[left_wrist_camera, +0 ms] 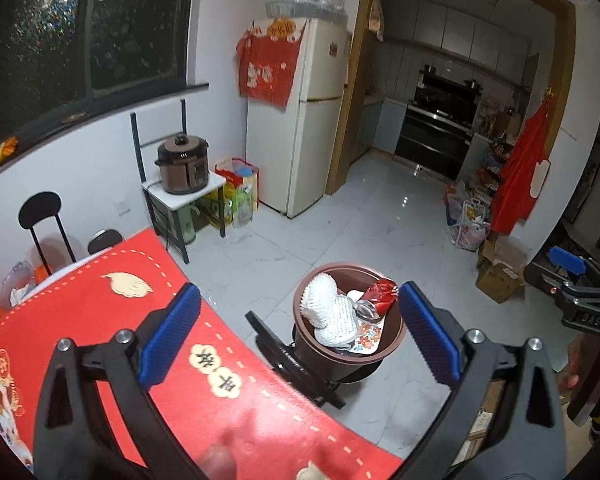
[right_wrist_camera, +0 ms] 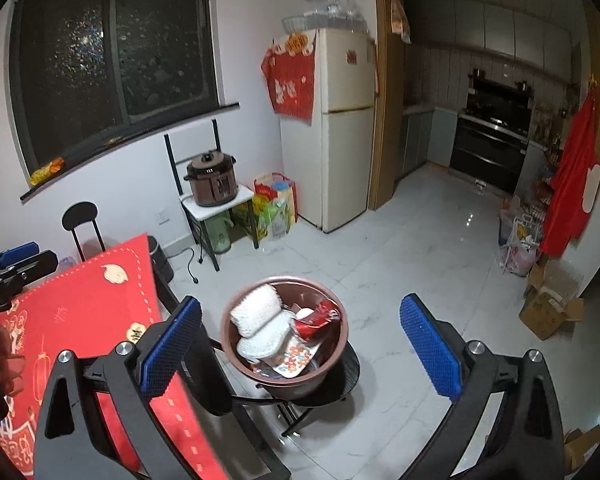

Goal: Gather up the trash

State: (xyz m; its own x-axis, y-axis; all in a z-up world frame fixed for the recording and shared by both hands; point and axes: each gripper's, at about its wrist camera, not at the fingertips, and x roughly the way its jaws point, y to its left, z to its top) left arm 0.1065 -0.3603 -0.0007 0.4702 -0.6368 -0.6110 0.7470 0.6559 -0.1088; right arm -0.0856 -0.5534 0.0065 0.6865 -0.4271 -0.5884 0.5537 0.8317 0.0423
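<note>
On the white tiled floor point(right_wrist_camera: 400, 240) beside our red-clothed table point(left_wrist_camera: 228, 392), we list one brown bin point(right_wrist_camera: 285, 376) on a black stool point(right_wrist_camera: 340, 384), holding foam netting point(right_wrist_camera: 256, 312) and wrappers point(right_wrist_camera: 320, 316); left gripper point(left_wrist_camera: 300, 336) and right gripper point(right_wrist_camera: 300, 344) both spread wide, empty.

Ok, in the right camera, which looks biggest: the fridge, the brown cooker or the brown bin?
1. Fridge, clearly the biggest.
2. Brown bin.
3. Brown cooker.
The bin sits much nearer the camera, so its lead over the cooker is unsure.
</note>
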